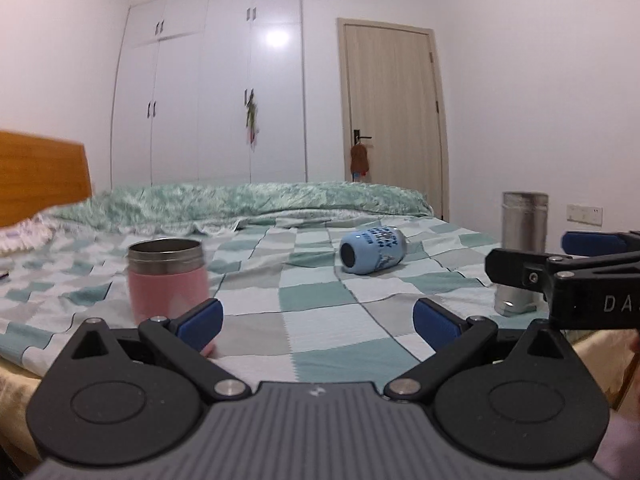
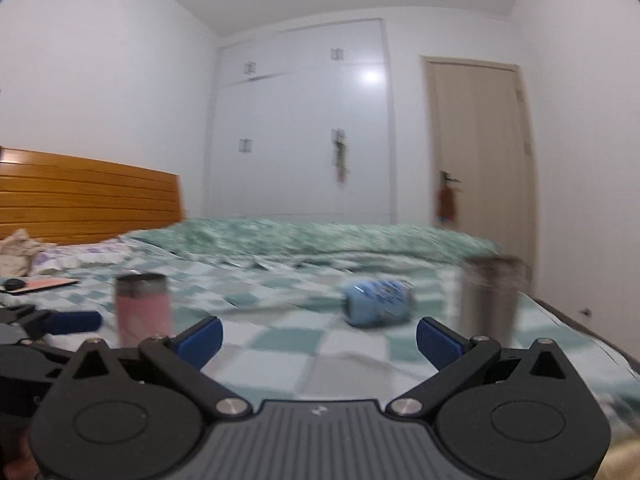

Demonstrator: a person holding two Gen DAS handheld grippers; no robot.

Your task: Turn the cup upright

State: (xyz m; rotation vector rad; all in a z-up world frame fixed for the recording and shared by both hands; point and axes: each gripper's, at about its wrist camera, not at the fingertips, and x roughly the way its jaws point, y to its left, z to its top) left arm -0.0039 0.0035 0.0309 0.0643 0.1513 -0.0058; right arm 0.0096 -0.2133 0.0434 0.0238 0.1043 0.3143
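The left tongs (image 1: 318, 320) are held low over the near edge of the bed (image 1: 328, 332), level and pointing toward the wardrobe. Their blue pads (image 1: 202, 322) stand wide apart and there is nothing between them. The right tongs (image 2: 318, 338) have the same pose, low and level, with the pads (image 2: 438, 342) spread wide and empty. The right wrist view is blurred. In the left wrist view the right tongs (image 1: 560, 256) appear at the right edge, in front of the steel cup.

Just beyond the left pad of the left tongs stands a pink cup (image 1: 168, 280) with a steel rim. It is upright, its mouth is open to the top, and I cannot see if something is inside. On the right side stands a tall steel cup (image 1: 522, 252), also upright, partly hidden behind the finger of the right tongs.

Between these two and farther away lies the blue cup (image 1: 372, 250) on its side on the checked sheet. Its round dark end faces the cameras and its body points away to the right. It is well apart from both tongs, and nothing stands between it and them.

Behind it a green fluffy blanket (image 1: 256, 200) lies across the bed. At the left is a wooden headboard (image 2: 88, 196). Against the far wall stand a white wardrobe (image 1: 208, 92) and a pale door (image 1: 394, 112).
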